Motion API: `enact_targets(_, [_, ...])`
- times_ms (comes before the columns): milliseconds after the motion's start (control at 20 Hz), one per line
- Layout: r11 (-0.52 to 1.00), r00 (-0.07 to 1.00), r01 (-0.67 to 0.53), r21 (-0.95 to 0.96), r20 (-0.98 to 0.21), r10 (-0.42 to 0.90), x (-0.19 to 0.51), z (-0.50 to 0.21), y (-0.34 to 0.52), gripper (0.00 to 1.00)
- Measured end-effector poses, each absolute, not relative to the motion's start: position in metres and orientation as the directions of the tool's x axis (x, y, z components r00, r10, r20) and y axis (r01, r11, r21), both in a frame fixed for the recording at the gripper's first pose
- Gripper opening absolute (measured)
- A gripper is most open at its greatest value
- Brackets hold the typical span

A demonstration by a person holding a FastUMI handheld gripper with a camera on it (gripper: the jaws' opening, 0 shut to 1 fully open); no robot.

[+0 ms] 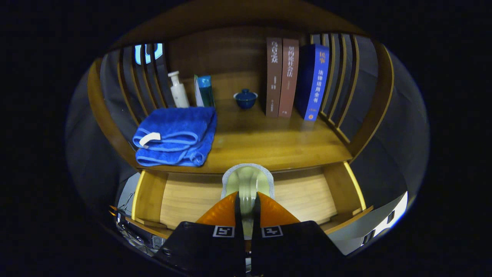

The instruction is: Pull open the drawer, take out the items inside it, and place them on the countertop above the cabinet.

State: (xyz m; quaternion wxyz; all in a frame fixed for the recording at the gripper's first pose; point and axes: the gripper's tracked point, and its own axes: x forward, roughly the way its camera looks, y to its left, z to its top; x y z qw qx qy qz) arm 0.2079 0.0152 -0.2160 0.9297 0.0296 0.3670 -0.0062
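Fingers: closed tight on the pale green pad (248, 181), one on each side of it; gripper (246, 209) hangs over the open drawer (307, 192), just below the tabletop's front edge.
Held item: thin flat piece, pale green with a grey-white rim, looks like a sponge or scouring pad; cannot tell which.
Item place: between the fingers, above the drawer floor, its top edge level with the tabletop (269, 142) lip.
Item axis: stands on edge, long axis running forward along the fingers; rounded far end points at the tabletop, thin edge faces the camera.
Drawer: pulled open, visible floor bare around the pad; part under the gripper is hidden.
Tabletop load: folded blue towel (177, 134) left front, white pump bottle (178, 90) and teal box (205, 91) behind it, blue lidded cup (245, 98) centre back, three books (296, 79) upright right back.
Free spot: bare wood, centre front, just beyond the pad.
Risk 1: pad's far end may catch the tabletop lip if pushed forward before lifting higher; could twist out of the grip.
Risk 2: narrow pinch on soft material; may sag or slip.
Risk 3: drifting left may snag the towel.
Stage: judged mid-transfer, item not yet set down.
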Motion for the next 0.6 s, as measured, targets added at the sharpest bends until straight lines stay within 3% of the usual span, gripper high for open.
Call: enact_targets(600, [1.0,0.704,-0.001,0.001,-0.71,0.001,0.304,-0.21,0.022,0.11])
